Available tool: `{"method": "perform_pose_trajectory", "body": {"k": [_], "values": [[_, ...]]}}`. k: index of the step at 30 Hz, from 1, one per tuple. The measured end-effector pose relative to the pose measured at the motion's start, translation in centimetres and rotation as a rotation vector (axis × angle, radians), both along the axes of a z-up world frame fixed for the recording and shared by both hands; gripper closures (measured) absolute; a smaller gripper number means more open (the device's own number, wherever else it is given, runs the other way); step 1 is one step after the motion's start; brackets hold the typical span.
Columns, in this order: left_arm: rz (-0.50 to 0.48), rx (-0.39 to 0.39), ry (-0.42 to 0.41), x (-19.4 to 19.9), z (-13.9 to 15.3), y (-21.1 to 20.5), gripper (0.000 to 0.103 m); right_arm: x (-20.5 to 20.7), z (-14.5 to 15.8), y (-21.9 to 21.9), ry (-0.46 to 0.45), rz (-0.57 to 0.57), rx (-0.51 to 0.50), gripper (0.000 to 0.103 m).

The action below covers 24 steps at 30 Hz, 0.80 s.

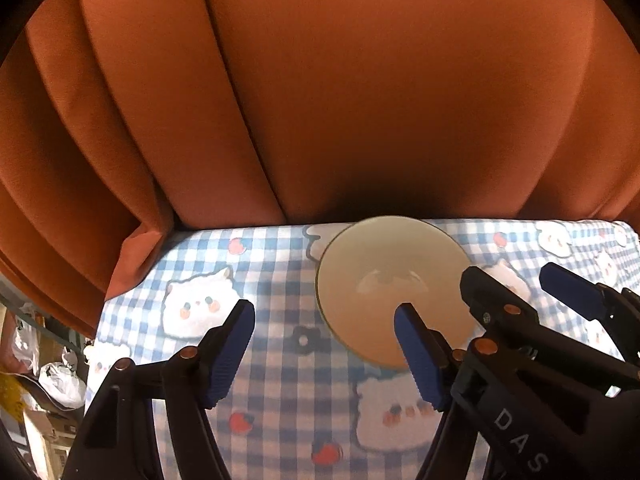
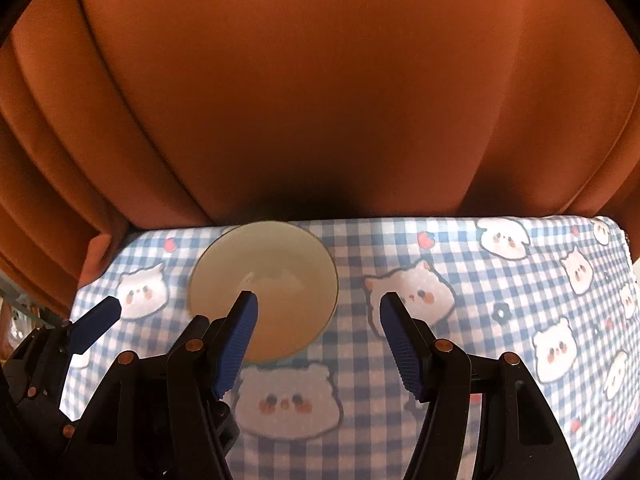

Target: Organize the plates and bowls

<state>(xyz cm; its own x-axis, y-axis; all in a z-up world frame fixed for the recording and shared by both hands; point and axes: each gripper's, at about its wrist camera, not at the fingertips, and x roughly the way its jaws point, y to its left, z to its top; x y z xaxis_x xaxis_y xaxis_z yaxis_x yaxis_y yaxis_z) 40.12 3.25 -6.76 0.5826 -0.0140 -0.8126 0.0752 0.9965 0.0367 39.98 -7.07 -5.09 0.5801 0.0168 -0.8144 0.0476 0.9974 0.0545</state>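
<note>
Bowl: one cream glazed ceramic bowl [image 1: 394,288], empty, sat upright on the blue-and-white checked tablecloth with cartoon bear prints [image 1: 280,380], near the table's far edge, just short of the rust-orange pleated curtain [image 1: 320,80].

Left to right:
- Left gripper [image 1: 324,354]: blue-padded jaws spread, nothing between them. Bowl was ahead and to its right; the right-hand pad overlapped the near rim in that view, contact not confirmable. From the right wrist view it showed only as one blue fingertip at far left.
- Bowl lay between the two tools, ahead of both.
- Right gripper [image 2: 318,344]: jaws spread, empty, only cloth between them. Bowl was ahead and to its left; the left-hand pad crossed the near rim in view, touching or not unclear.

Judgement: both tools angled down and flanked the bowl symmetrically, which read as a two-sided approach, probably because the bowl looked wider than either jaw gap. A rim pinch seemed the likelier pick. No plates or second bowl visible, so the stacking target couldn't be told.

Risk: glazed rim looked slippery; bowl close to the far edge.
</note>
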Motion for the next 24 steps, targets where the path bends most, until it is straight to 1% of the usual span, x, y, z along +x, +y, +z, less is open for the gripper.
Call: {"method": "perform_pose_trajectory", "body": {"k": [4, 6, 8, 9, 11, 12, 14, 16, 17, 19, 21, 24], "values": [[0.002, -0.001, 0.012, 1.9, -1.7, -0.2, 0.033, 2.3, -1.8, -0.3, 0.012, -0.014, -0.002, 0.036], [0.008, 0.001, 0.021, 2.8, -2.7, -0.4, 0.036, 3.2, -2.6, -0.4, 0.017, -0.017, -0.003, 0.038], [0.013, -0.002, 0.038, 3.6, -3.7, -0.4, 0.041, 4.0, -3.4, -0.4, 0.025, -0.011, 0.000, 0.047], [0.016, -0.004, 0.043, 3.8, -4.0, -0.3, 0.043, 4.5, -3.8, -0.4, 0.034, -0.007, 0.002, 0.049], [0.023, -0.003, 0.057, 4.2, -4.8, -0.2, 0.047, 5.3, -4.7, -0.3, 0.048, -0.006, 0.007, 0.055], [0.025, -0.004, 0.061, 4.4, -5.1, -0.2, 0.052, 5.5, -5.0, -0.3, 0.053, -0.006, 0.009, 0.057], [0.026, -0.001, 0.068, 4.8, -5.5, -0.2, 0.057, 5.8, -5.6, -0.3, 0.060, -0.006, 0.014, 0.069], [0.024, -0.002, 0.076, 5.1, -5.9, -0.3, 0.065, 6.0, -6.2, -0.2, 0.065, -0.006, 0.015, 0.073], [0.024, -0.005, 0.078, 5.2, -6.0, -0.2, 0.066, 6.2, -6.4, -0.3, 0.066, -0.009, 0.016, 0.077], [0.024, -0.016, 0.081, 5.5, -6.1, -0.3, 0.073, 6.3, -6.5, -0.4, 0.062, -0.016, 0.011, 0.079], [0.025, -0.019, 0.086, 5.7, -6.2, -0.3, 0.079, 6.3, -6.5, -0.5, 0.058, -0.015, 0.016, 0.079], [0.029, -0.016, 0.088, 5.7, -6.1, -0.4, 0.079, 6.5, -6.5, -0.5, 0.062, -0.008, 0.023, 0.080]]}}
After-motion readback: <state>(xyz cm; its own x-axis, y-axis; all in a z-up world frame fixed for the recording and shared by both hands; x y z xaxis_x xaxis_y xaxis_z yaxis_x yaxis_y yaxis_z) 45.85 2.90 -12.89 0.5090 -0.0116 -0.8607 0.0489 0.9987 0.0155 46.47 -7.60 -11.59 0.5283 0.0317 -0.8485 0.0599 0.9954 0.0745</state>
